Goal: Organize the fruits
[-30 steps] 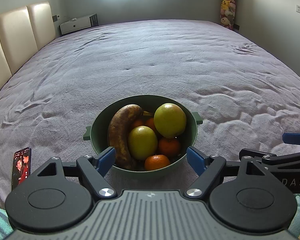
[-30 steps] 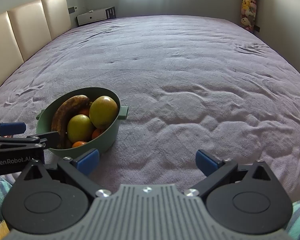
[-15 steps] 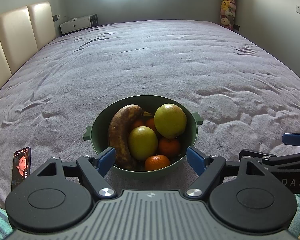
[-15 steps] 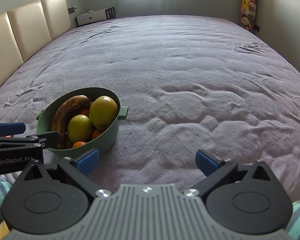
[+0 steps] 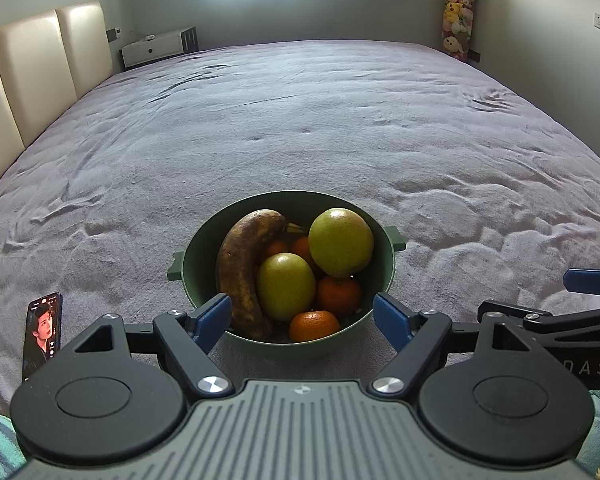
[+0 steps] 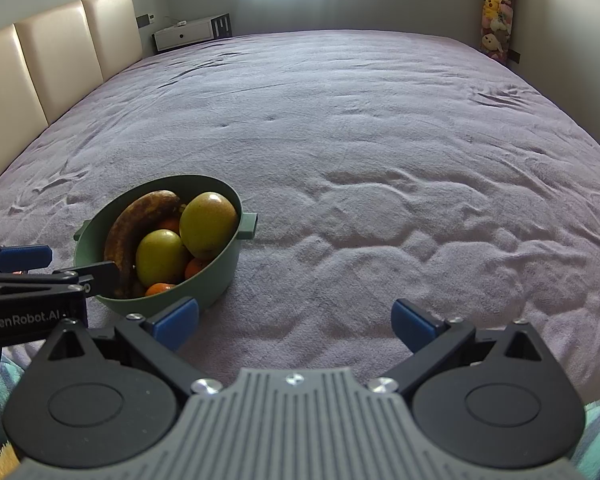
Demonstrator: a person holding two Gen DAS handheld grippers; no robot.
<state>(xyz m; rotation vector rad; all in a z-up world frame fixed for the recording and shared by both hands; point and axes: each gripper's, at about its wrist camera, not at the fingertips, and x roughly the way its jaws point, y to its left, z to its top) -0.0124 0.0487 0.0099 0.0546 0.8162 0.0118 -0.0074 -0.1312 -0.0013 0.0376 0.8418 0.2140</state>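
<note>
A green bowl point(image 5: 386, 276) with two small handles sits on the purple bedspread. It holds a brown, overripe banana point(image 5: 242, 268), two yellow-green round fruits point(image 5: 340, 242) point(image 5: 286, 286) and several small oranges point(image 5: 314, 325). My left gripper point(image 5: 302, 318) is open and empty, its blue pads on either side of the bowl's near rim. The bowl also shows at the left in the right wrist view point(image 6: 220, 284). My right gripper point(image 6: 294, 320) is open and empty over bare bedspread, to the right of the bowl.
A phone point(image 5: 43, 330) with a lit screen lies on the bed left of the bowl. A cream padded headboard point(image 5: 32, 76) runs along the left. A white nightstand point(image 5: 156, 48) and hanging plush toys point(image 5: 456, 12) stand at the far end.
Neither gripper nor the bowl has moved. Only the picture on the phone screen has changed.
</note>
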